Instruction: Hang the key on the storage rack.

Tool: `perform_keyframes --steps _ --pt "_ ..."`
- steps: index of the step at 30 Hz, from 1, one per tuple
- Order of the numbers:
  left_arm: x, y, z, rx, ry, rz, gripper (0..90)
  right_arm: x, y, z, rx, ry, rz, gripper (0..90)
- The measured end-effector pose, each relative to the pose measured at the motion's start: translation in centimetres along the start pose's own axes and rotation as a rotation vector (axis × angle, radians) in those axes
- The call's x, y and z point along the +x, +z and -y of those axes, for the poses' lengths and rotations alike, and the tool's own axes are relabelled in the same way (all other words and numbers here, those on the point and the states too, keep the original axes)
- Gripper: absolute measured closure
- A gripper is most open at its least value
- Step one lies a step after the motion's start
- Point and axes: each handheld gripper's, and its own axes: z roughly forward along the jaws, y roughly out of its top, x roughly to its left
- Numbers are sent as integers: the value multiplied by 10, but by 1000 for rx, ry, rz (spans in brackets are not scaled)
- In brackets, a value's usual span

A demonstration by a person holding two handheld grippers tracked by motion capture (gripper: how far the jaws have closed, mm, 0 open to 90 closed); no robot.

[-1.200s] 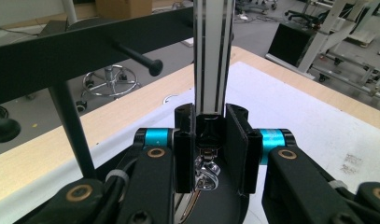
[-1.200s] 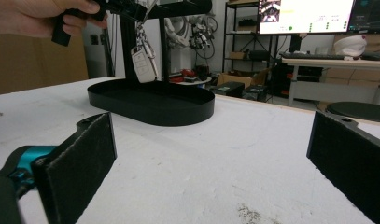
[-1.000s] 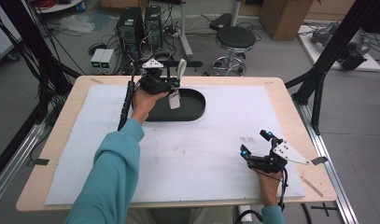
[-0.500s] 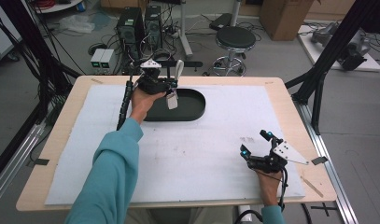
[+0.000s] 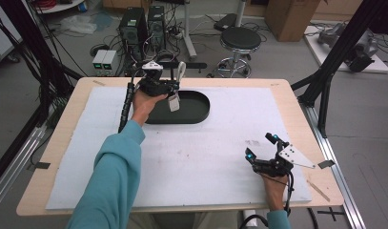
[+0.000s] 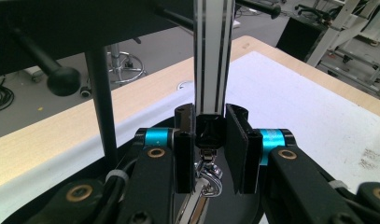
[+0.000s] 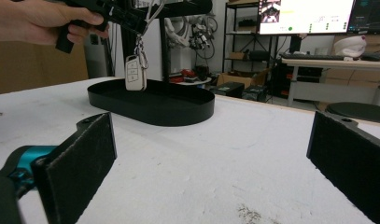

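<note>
The left tool pinches a lanyard, dangling its key fob over the black tray; the right tool rests spread, near right.

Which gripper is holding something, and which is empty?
The left gripper, raised over the black tray, is shut on a lanyard with a key fob dangling below. The right gripper, near the table's front edge, is open and empty.
</note>
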Motion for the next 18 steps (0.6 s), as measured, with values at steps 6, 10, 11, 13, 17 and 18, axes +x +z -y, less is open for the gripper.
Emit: perform_keyframes --steps 6,10,11,13,17,18 --pt "4 -1 1 0 -17 -11 738 0 0 0 0 0 -1 7" --pt "4 -3 1 -12 -20 -17 738 0 0 0 2 3 0 6" --pt "4 -3 1 -13 -20 -19 738 0 0 0 2 4 1 7" --pt "5 -3 0 -16 -26 -23 738 0 0 0 2 3 0 7" --pt "7 -3 1 -17 -45 -37 738 0 0 0 -1 0 -1 7" --pt "6 -2 2 -13 -41 -42 738 0 0 0 -1 -1 -1 7"
